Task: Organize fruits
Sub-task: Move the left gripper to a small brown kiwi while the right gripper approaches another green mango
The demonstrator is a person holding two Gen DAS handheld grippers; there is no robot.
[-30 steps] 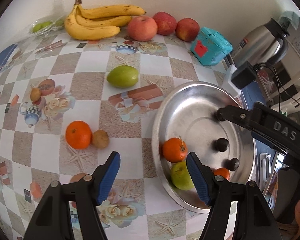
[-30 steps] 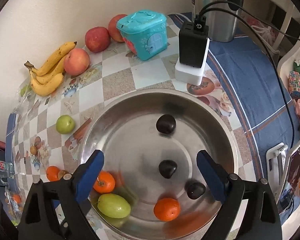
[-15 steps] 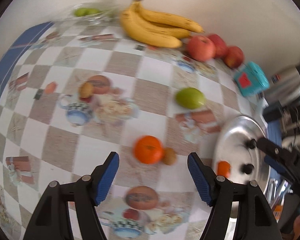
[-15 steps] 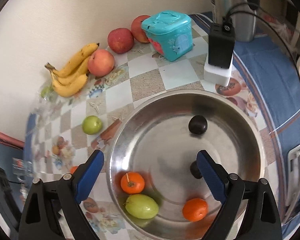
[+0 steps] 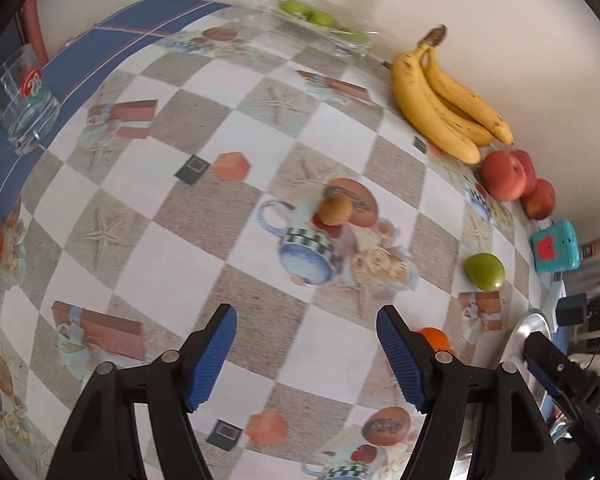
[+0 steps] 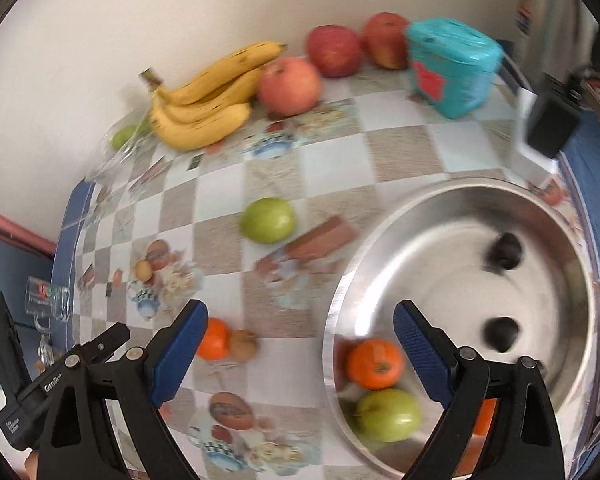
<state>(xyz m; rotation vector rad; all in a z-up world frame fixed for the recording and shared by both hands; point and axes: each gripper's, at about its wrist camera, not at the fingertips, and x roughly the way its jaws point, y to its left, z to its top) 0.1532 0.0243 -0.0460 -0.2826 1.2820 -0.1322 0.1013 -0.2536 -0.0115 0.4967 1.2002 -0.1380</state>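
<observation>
My left gripper is open above the checked tablecloth with nothing between its fingers. A small brown fruit lies ahead of it. An orange peeks out behind its right finger, and a green apple lies further right. My right gripper is open, with its fingers straddling the left rim of the steel bowl. In the bowl are an orange, a green apple and dark plums. On the cloth to the left lie an orange, a brown fruit and a green apple.
Bananas, red apples and a teal box line the wall. A charger block stands behind the bowl. A glass mug sits at the far left edge, and a clear bag of green fruit lies by the wall.
My left gripper has swung left, away from the bowl and past the orange, and rolled. My right gripper has shifted left, so the bowl now sits to its right.
</observation>
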